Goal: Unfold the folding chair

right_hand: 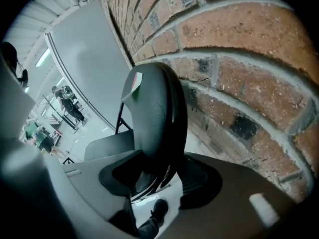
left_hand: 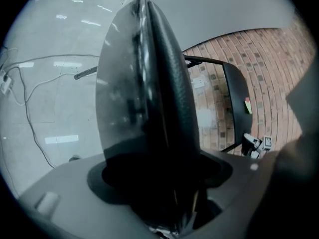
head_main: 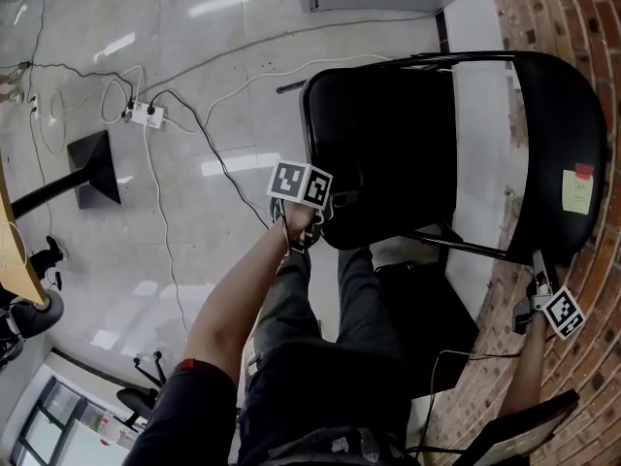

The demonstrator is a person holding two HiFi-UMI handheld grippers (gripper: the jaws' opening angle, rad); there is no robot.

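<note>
Left gripper pinches the seat edge, away from the brick wall; right gripper clamps the backrest beside it. Unfolding seems midway: next, push seat down

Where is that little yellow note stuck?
In the head view, the yellow note is stuck on the folding chair's backrest at the far right. It is close to the brick wall and above the right gripper in the picture.
</note>
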